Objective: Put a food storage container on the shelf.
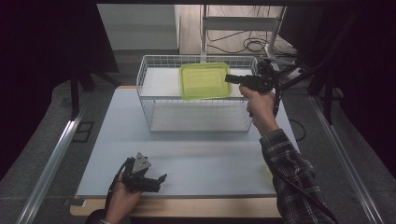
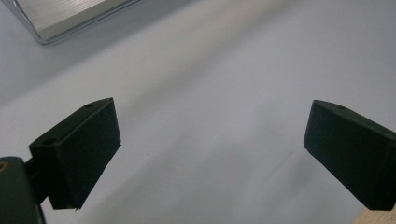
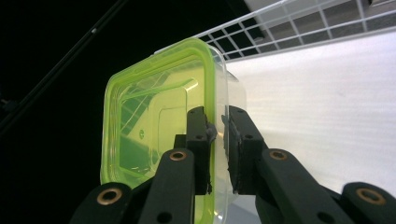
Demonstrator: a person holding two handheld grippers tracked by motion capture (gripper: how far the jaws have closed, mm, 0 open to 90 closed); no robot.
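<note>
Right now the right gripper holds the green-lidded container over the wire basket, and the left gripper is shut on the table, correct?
Not quite: the left gripper is open, its jaws wide apart over the bare table, as the left gripper view shows. The right gripper does hold the green-lidded container over the wire basket.

Right gripper view: we see the box point(image 3: 159, 130) cut off at the bottom edge, its near rim hidden behind the right gripper point(image 3: 218, 149); what sits inside is blurred by the green lid. The basket point(image 3: 299, 23) runs off the top and right edges. Left gripper view: both jaws of the left gripper point(image 2: 210, 154) are cropped at the bottom corners. High view: the sleeve point(image 1: 294, 186) runs off the bottom edge.
</note>
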